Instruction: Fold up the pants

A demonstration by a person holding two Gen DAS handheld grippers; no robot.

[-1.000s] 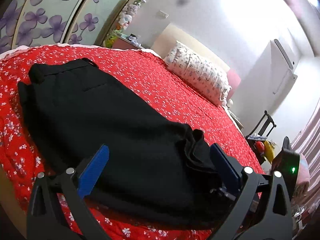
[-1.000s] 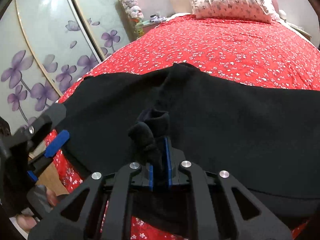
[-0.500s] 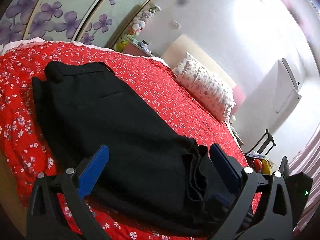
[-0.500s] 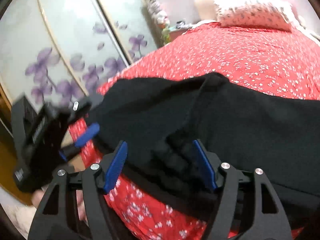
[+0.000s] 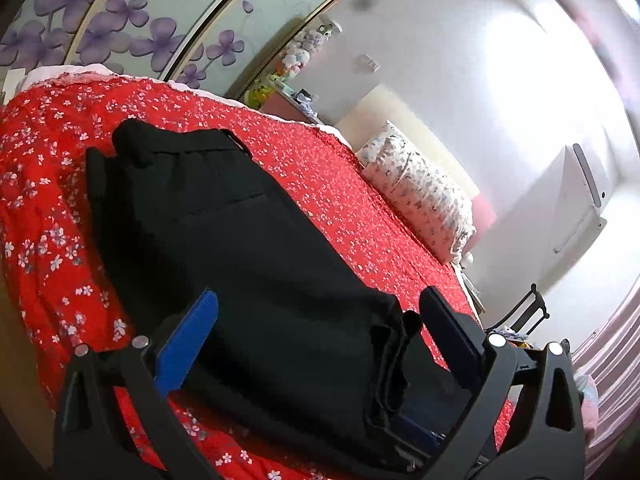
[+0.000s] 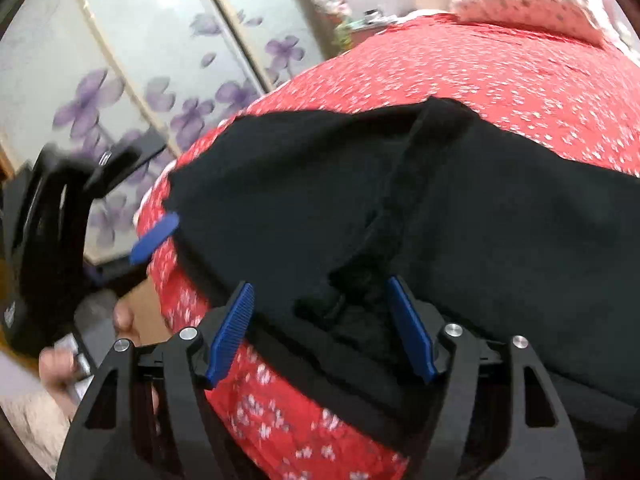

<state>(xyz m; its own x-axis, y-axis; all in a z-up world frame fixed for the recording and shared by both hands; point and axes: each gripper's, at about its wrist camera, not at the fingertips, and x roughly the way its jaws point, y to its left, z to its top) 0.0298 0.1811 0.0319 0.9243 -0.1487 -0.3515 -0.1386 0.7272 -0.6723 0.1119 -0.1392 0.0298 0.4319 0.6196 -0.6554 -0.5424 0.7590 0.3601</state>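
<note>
Black pants (image 5: 224, 240) lie on the red flowered bedspread (image 5: 360, 216), waistband at the far left, bunched leg ends near me. My left gripper (image 5: 316, 320) is open, its blue pads either side of the folded cloth, holding nothing. In the right wrist view the pants (image 6: 500, 208) spread across the bed with a raised fold running down the middle. My right gripper (image 6: 324, 320) is open, and the bunched cloth end lies loose between its jaws. The left gripper (image 6: 80, 216) shows at the left edge of that view, by the bed's corner.
A flowered pillow (image 5: 420, 196) lies at the head of the bed. Sliding wardrobe doors with purple flowers (image 6: 140, 80) stand beside the bed. A bedside stand with small items (image 5: 288, 96) is at the far corner. A dark chair (image 5: 524, 316) stands beyond the bed's right side.
My right gripper has opened and let go of the bunched pants cloth, which now lies loose on the bed. The left gripper stayed open and shifted slightly back.
</note>
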